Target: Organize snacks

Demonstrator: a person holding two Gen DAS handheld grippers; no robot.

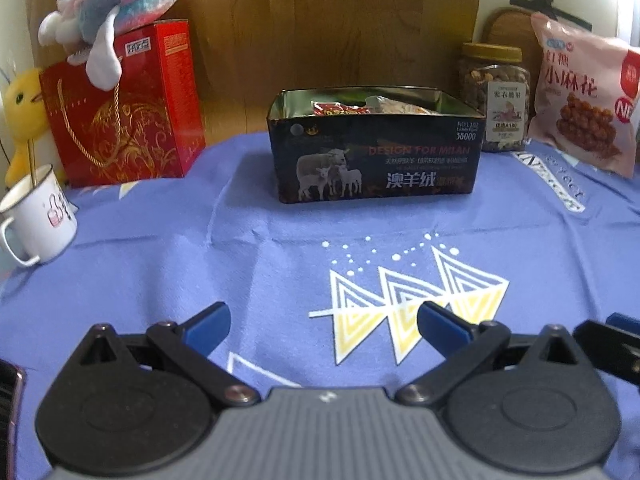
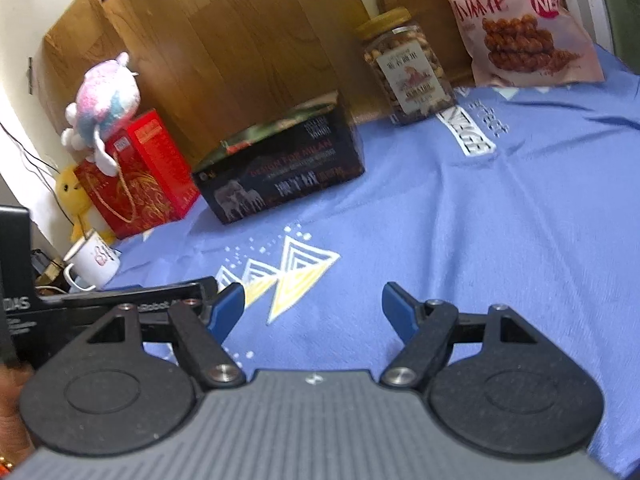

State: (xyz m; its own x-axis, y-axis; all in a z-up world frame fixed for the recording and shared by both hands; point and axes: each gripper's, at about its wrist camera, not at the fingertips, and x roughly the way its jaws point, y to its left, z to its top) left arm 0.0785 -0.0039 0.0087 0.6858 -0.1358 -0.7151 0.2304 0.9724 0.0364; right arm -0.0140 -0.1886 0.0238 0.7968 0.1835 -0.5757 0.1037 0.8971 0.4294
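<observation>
Left wrist view showing left gripper [image 1: 323, 322] hovering with fingers spread and empty over blue cloth [image 1: 160, 264], snack packets [image 1: 344, 109] lying inside dark box [image 1: 376, 160] ahead, right gripper [image 2: 313, 309] also released, holding nothing.

soft, even indoor light, a bit dim, casting only faint shadows on the blue cloth [image 1: 160, 264]. the fisheye lens bends the edges. right wrist view is smeared with motion blur, the black tin [image 2: 280, 168] unreadable; the left view is sharper.
</observation>
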